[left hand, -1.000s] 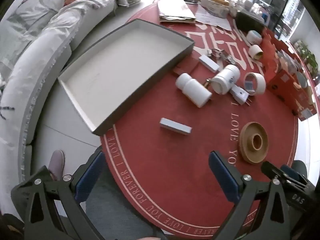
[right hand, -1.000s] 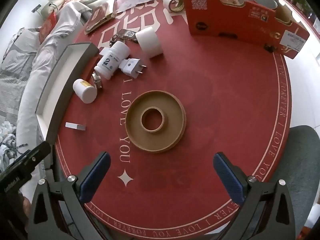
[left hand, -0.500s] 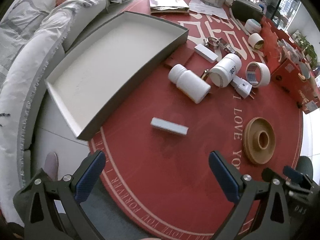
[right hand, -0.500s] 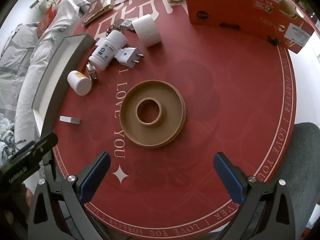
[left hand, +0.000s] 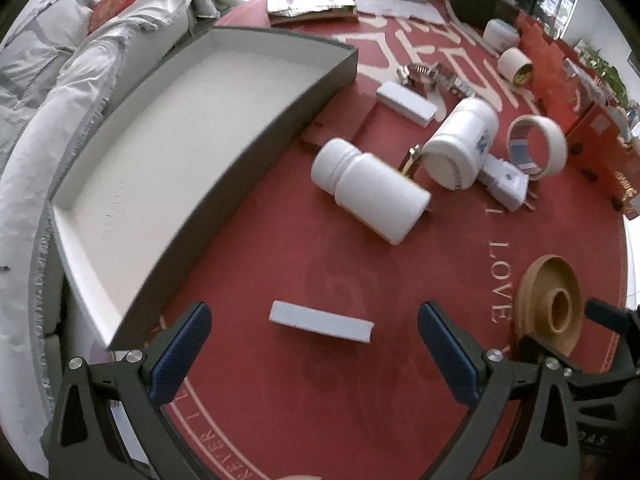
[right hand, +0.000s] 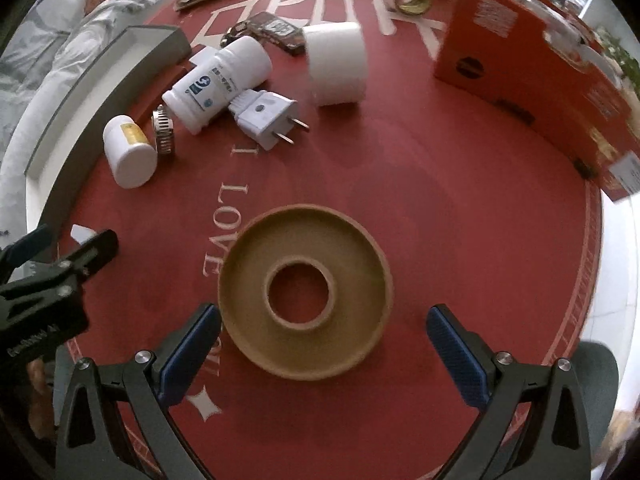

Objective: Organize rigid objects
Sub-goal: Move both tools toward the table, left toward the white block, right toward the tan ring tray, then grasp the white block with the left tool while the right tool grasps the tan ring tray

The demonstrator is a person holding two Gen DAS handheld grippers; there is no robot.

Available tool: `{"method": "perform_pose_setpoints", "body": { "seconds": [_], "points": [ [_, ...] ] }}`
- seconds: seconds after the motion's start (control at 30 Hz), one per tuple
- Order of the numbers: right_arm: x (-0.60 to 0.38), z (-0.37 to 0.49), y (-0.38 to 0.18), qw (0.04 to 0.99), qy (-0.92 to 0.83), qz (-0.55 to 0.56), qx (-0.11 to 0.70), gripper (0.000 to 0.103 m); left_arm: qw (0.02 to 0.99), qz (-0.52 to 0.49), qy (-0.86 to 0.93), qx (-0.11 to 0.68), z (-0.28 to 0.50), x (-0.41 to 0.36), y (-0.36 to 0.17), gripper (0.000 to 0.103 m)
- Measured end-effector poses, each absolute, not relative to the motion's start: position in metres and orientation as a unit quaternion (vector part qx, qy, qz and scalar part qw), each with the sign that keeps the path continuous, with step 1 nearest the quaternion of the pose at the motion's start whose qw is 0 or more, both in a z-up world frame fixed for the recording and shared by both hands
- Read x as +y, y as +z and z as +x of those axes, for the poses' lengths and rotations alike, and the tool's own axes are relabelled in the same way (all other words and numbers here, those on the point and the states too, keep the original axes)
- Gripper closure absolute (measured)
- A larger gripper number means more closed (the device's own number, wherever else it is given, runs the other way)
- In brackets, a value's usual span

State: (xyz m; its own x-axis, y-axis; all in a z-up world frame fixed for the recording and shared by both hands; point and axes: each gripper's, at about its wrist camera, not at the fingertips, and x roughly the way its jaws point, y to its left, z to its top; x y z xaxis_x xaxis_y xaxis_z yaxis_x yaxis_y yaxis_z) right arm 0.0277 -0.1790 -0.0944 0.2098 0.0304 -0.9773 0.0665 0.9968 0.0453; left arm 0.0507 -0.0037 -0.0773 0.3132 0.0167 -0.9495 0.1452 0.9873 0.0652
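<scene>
My left gripper [left hand: 314, 350] is open, its jaws on either side of a small grey-white flat block [left hand: 321, 322] lying on the red table. An empty grey tray with a white inside [left hand: 172, 148] sits to its left. My right gripper [right hand: 318, 354] is open around the near rim of a tan wooden ring-shaped dish [right hand: 306, 292], which also shows in the left wrist view [left hand: 548, 306]. Two white bottles [left hand: 370, 194] [left hand: 460, 142], a white plug [right hand: 264, 114], a white tape roll [right hand: 338, 64] and a metal clamp [right hand: 164, 134] lie farther back.
An orange cardboard box [right hand: 532, 60] stands at the right back. Another white block [left hand: 406, 102], a watch [right hand: 276, 30], tape rolls [left hand: 538, 146] and papers [left hand: 308, 4] crowd the far table. A grey-white sofa [left hand: 60, 80] lies left of the tray.
Both grippers have moved forward and down: the left now straddles the flat block, the right now straddles the wooden dish. Objects on the table have not moved.
</scene>
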Motion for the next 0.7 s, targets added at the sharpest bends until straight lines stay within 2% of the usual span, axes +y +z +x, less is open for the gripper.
{"method": "perform_pose_setpoints", "body": {
  "seconds": [0.17,0.7],
  "points": [
    [-0.174,0.040,-0.104,0.775,-0.016,-0.001,0.631,0.000,0.800,0.050,-0.043,0.597,0.054,0.001,-0.092,0.000],
    [-0.170,0.027,-0.102,0.787,-0.019,-0.003,0.617,0.000,0.809,0.034,-0.053,0.584,0.047,0.003,-0.094,0.000]
  ]
}}
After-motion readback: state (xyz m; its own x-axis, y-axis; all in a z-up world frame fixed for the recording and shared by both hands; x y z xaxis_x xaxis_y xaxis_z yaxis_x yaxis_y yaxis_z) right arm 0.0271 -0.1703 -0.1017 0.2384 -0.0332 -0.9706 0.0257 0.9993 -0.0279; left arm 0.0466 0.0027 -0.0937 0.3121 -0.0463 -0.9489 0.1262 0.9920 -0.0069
